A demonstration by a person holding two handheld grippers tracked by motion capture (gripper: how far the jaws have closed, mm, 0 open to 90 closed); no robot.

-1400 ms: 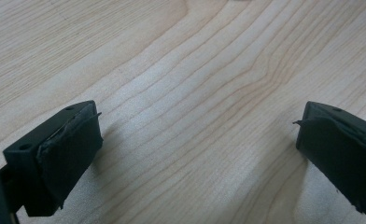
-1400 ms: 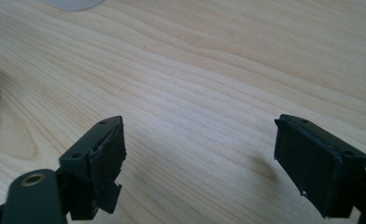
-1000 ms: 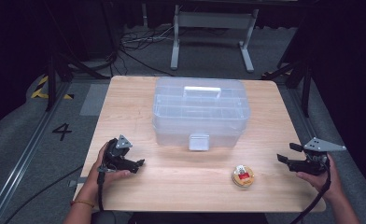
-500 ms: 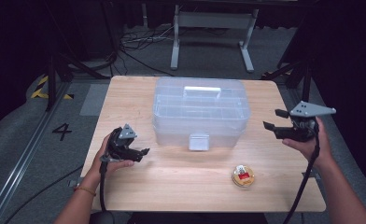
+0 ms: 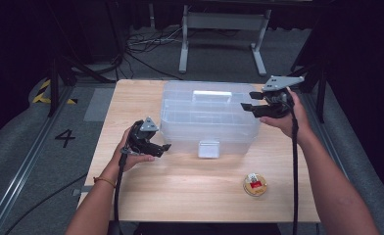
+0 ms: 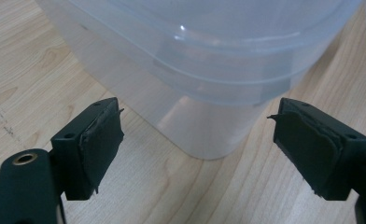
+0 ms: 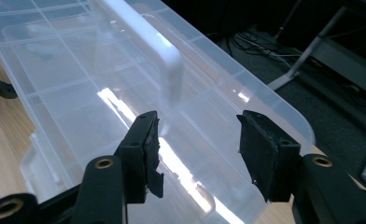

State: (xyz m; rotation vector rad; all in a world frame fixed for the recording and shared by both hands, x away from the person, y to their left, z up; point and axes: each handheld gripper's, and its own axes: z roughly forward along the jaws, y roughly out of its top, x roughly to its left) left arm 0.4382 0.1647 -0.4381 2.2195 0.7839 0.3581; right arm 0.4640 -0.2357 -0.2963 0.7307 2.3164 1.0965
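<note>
**One box, one small disc, two grippers**

One clear plastic compartment box with a white handle (image 5: 207,115), lid closed, mid-table. One small round tan disc with a red mark (image 5: 254,184) near the front edge, well apart. Left gripper (image 5: 161,147) released, empty, beside the box's front-left corner. Right gripper (image 5: 247,106) over the lid's right end, jaws just closing, nothing between. Pale wooden table (image 5: 180,191); grey carpet, cables, dark room.

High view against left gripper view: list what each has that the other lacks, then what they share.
High view alone: the round tin near the table's front edge, the box's white handle and front latch, the right tongs over the box's right end. Left gripper view alone: the left tongs' black pads up close, standing apart with nothing between. Both: the clear plastic box and the wooden table.
</note>
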